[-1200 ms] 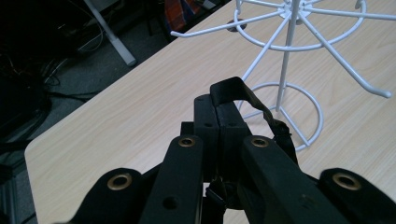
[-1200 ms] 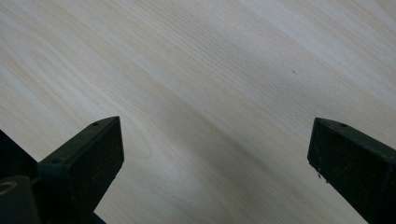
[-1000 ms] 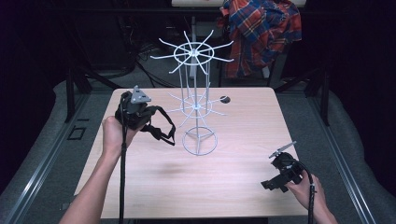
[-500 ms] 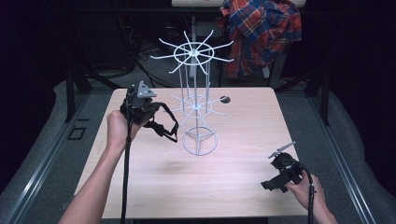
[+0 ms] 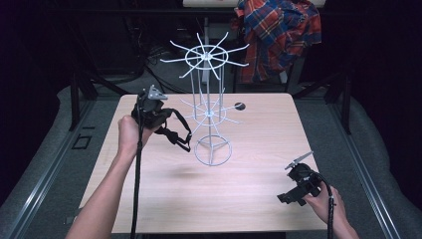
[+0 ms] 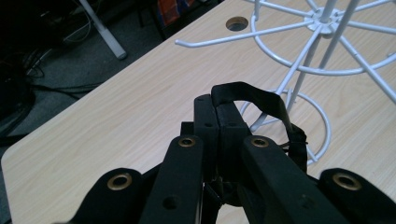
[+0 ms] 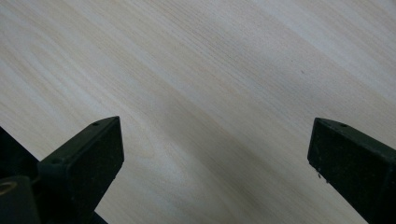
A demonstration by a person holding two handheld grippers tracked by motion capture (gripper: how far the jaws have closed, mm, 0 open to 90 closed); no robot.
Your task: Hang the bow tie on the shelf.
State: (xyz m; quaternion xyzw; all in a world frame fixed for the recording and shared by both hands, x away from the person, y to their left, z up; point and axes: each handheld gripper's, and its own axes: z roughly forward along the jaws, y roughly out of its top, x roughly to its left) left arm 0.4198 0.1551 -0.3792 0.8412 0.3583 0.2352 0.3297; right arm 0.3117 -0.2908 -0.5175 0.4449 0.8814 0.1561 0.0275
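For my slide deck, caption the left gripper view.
Left tool shut on a black strap, beside the white wire rack.

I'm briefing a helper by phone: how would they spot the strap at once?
Find the white wire rack standing mid-table. Just left of it, the left gripper holds a black strap that dangles in a loop above the wood. It is the one soft, limp thing there.

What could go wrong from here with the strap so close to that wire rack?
1. The left hand-held gripper pinches the black strap at one short stretch, and the loop hangs free; it might slip out.
2. The dangling loop sits beside the white wire rack; it could snag a lower arm rather than the intended hook.
3. The rack looks light on its ring base; a tug could tip it, and the right hand-held gripper, open, is far off.
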